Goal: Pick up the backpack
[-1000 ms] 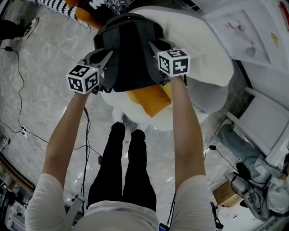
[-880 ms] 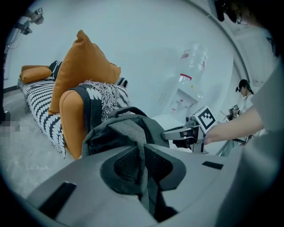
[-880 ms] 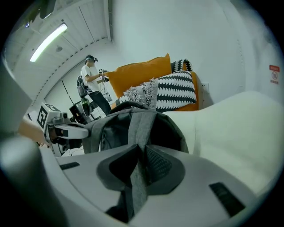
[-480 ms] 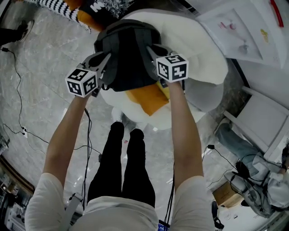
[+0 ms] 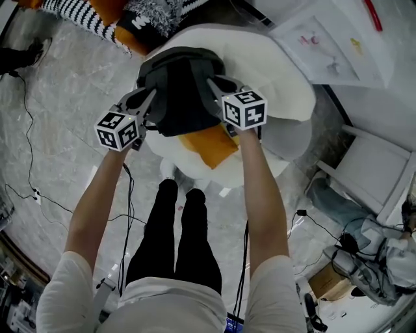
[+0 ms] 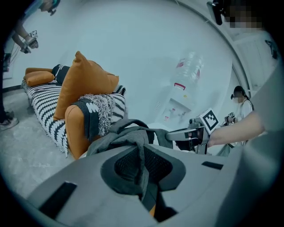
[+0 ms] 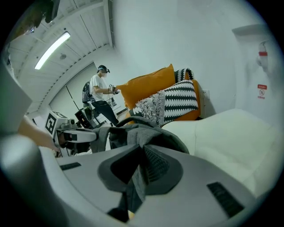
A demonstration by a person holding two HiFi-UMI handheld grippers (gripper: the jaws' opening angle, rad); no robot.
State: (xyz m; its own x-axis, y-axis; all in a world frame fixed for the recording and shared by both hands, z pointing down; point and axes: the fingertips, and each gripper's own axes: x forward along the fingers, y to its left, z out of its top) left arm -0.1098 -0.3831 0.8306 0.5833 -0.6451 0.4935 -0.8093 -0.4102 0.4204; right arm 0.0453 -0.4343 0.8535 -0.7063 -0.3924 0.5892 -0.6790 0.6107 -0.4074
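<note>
A dark grey backpack (image 5: 181, 91) hangs just above a white cushioned seat (image 5: 279, 78) with an orange cushion (image 5: 208, 144) under it. My left gripper (image 5: 151, 99) is shut on the backpack's left shoulder strap (image 6: 141, 153). Its jaws have just been closing, with that strap between them. My right gripper (image 5: 213, 83) is shut on the right strap (image 7: 138, 165). Those jaws have also just been closing on the strap. Each gripper view shows the other gripper across the bag: the right gripper (image 6: 175, 134) and the left gripper (image 7: 86, 136).
A striped sofa (image 5: 84, 12) with orange pillows (image 6: 84, 84) stands behind the seat. A white board with drawings (image 5: 331, 42) lies at the right. Cables (image 5: 39, 195) run over the floor, bags (image 5: 367, 260) sit at the lower right. Another person (image 7: 100, 95) stands far off.
Both grippers have risen with the backpack straps in them. The bag has come up off the seat, and more of the orange cushion shows beneath it.
</note>
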